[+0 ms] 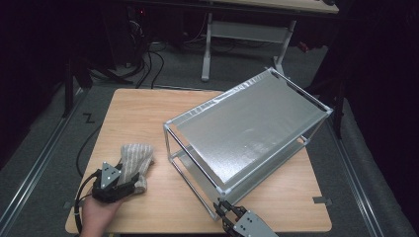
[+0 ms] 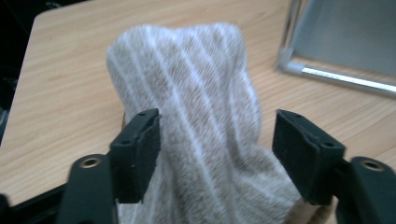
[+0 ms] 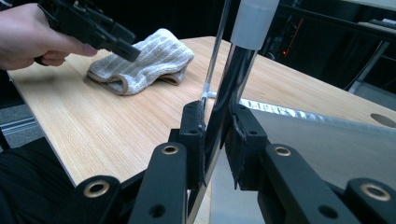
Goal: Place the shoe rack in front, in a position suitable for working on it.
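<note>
While a person's left hand [image 1: 96,212] rests at the near-left edge of a pale wood-grain bench [image 1: 133,108], the left gripper [image 2: 217,140] stands with its fingers [image 2: 140,149] spread wide on either side of a folded beige sock with white stripes [image 2: 191,116], neither pad pressing on the cloth. The sock lies flat on the bench at its near-left part, just ahead of the hand. At the near-right edge, the right gripper [image 3: 215,140] has its fingers [image 3: 194,135] drawn close and clamped on a thin upright post [image 3: 229,84] at the near corner of a metal-framed rack [image 1: 247,133]. The rack sits tilted on the right half of the bench, its grey, silvery top panel [image 1: 257,123] sloping up and away, a lower shelf showing beneath it between slim chrome rods and white corner joints. The sock and the rack lie well apart, bare wood between them. Beyond the bench, the room is dark: grey carpeted floor [image 1: 178,69], black cables [image 1: 148,64] trailing across it, metal rails along both sides, and the white legs of another desk [image 1: 207,44] at the far wall.
</note>
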